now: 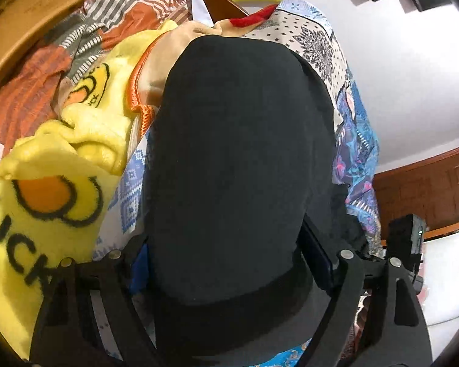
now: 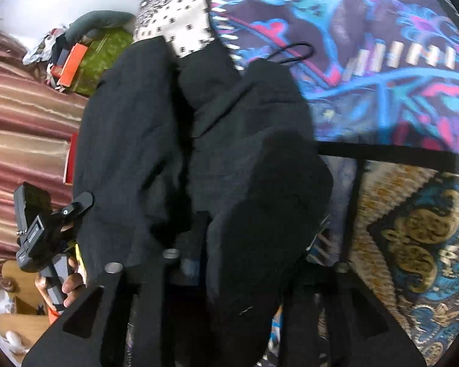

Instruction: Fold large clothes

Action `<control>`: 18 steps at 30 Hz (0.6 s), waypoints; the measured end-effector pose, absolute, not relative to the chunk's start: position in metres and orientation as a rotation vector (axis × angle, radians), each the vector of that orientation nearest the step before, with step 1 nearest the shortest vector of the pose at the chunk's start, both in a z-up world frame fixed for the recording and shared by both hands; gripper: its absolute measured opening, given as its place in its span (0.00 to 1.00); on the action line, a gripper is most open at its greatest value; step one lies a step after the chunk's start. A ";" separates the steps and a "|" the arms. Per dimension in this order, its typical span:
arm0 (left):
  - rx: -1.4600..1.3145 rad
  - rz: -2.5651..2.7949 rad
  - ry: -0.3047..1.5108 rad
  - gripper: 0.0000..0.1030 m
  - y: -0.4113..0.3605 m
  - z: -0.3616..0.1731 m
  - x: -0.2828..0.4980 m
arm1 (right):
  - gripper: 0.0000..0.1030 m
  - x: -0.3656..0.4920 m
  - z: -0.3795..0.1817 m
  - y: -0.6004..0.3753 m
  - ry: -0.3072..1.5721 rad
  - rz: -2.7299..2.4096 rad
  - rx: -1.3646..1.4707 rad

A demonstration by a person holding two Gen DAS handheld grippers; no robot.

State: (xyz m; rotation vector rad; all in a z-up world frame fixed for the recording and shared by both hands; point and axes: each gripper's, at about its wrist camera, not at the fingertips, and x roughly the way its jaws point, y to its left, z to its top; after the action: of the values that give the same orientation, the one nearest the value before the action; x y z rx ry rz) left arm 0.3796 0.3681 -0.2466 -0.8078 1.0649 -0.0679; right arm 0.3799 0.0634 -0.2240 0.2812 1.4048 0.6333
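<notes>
A: Cloth [image 1: 238, 159], black, fills the middle of the left view. It runs long, from the bottom of the frame up to the top.

B: Where is the left gripper [image 1: 229, 263]?

A: Right under it, at the bottom. The cloth sits between its two fingers and goes up and away from them. The gap looks wide, and I think the fingers pinch the cloth, but the cloth hides the tips, so I cannot tell for sure.

B: And the right gripper [image 2: 229, 263]?

A: Same thing in the right view. The cloth [image 2: 199, 159] hangs over it in two big lumps and covers the fingers. I cannot tell how wide they are.

B: Which one is nearer the cloth?

A: Both touch it. A hand [image 2: 72, 284] shows at the lower left of the right view. A yellow blanket [image 1: 55, 165] lies at the left of the left view
</notes>
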 end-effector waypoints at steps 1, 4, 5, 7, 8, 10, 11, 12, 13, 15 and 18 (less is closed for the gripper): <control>-0.787 -0.047 1.070 0.84 0.365 -0.243 0.378 | 0.35 0.377 -0.222 0.058 1.414 0.618 0.267; -0.745 0.037 1.078 0.86 0.363 -0.242 0.374 | 0.35 0.363 -0.209 0.045 1.390 0.600 0.219; -0.725 0.070 1.081 0.86 0.359 -0.237 0.369 | 0.36 0.355 -0.201 0.040 1.370 0.589 0.183; -0.691 0.110 1.088 0.86 0.357 -0.236 0.366 | 0.36 0.344 -0.188 0.032 1.345 0.579 0.149; -0.657 0.135 1.088 0.86 0.353 -0.228 0.360 | 0.36 0.338 -0.181 0.026 1.327 0.576 0.131; -0.601 0.162 1.085 0.86 0.347 -0.218 0.354 | 0.36 0.331 -0.171 0.018 1.291 0.572 0.098; -0.553 0.177 1.084 0.86 0.341 -0.207 0.346 | 0.36 0.322 -0.158 0.013 1.258 0.568 0.074; -0.522 0.187 1.080 0.86 0.337 -0.200 0.342 | 0.36 0.318 -0.150 0.009 1.235 0.567 0.061; -0.477 0.197 1.070 0.86 0.330 -0.188 0.334 | 0.36 0.308 -0.136 0.004 1.204 0.564 0.043; -0.398 0.217 1.039 0.86 0.317 -0.163 0.319 | 0.36 0.296 -0.116 -0.003 1.154 0.574 0.024; -0.304 0.250 0.954 0.86 0.297 -0.119 0.291 | 0.36 0.276 -0.072 -0.002 1.049 0.604 0.006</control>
State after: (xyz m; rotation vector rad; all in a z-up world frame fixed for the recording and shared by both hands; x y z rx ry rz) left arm 0.2908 0.2972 -0.1186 -0.3043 0.9539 0.2498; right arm 0.2763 -0.0022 -0.0723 0.0056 1.0494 0.6044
